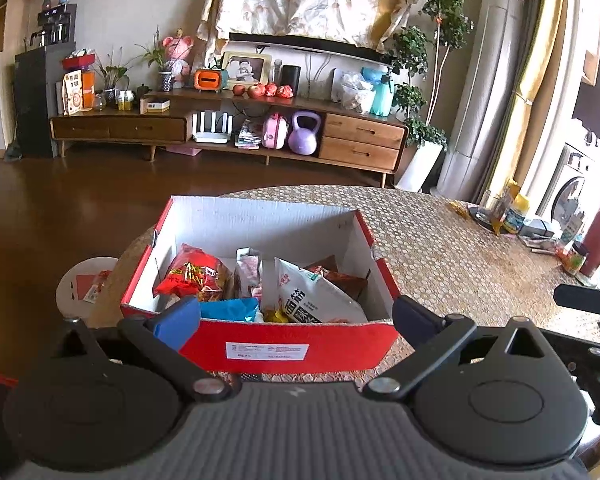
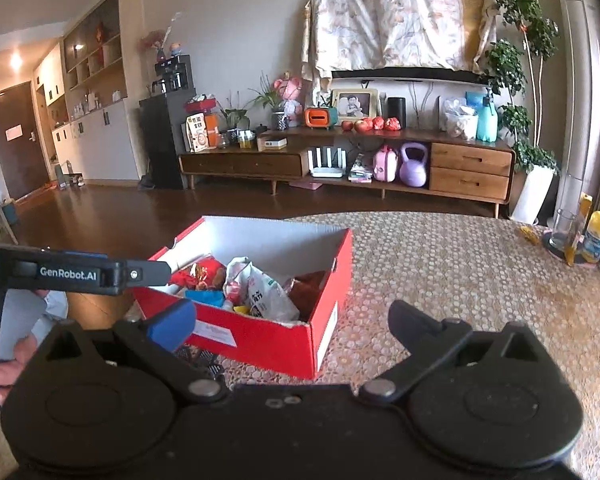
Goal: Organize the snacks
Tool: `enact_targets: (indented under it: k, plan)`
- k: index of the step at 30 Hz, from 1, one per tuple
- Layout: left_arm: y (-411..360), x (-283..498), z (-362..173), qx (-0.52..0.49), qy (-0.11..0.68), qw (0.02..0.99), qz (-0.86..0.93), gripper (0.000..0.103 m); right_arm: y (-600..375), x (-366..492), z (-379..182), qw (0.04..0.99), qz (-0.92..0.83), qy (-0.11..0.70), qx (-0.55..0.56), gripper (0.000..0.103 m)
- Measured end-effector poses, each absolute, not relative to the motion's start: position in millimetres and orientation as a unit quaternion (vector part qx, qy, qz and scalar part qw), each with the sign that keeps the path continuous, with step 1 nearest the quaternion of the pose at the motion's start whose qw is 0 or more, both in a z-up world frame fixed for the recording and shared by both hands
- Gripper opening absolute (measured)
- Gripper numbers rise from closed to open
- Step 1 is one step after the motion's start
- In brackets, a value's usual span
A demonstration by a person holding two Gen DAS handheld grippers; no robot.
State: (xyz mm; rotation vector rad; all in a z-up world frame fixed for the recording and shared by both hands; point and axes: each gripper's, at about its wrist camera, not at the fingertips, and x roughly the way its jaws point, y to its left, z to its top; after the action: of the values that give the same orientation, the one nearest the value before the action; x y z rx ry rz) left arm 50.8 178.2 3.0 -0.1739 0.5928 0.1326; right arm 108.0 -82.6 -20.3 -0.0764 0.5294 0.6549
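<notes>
Left wrist view: left gripper (image 1: 296,318) jaws spread wide, nothing between them, hanging just before the red cardboard box with white inside (image 1: 260,216) on the honeycomb-patterned table (image 1: 440,240); red crinkly snack bag (image 1: 192,272) and white printed pouch (image 1: 316,292) lie inside. Right gripper (image 2: 292,320) also apart, empty, box to its left

Long wooden cabinet (image 2: 340,160) across the middle, purple kettlebell (image 2: 413,165) and pink bag (image 2: 385,166) on its low shelf, red apples (image 2: 370,124) on top, framed photo (image 2: 354,104) behind them, flowery cloth (image 2: 396,20) hanging above, leafy plant (image 2: 516,80) at right, dark door (image 2: 18,140) far left, patterned surface (image 2: 480,280) in front.
</notes>
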Motion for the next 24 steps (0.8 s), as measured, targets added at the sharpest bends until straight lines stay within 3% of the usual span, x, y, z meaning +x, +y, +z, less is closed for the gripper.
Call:
enact_targets:
  k: [24]
  plan:
    - [146,37,25,-0.03,0.256,0.964,0.061,0.103,-101,106,-27,0.915,0.302,0.267,-0.011,0.103]
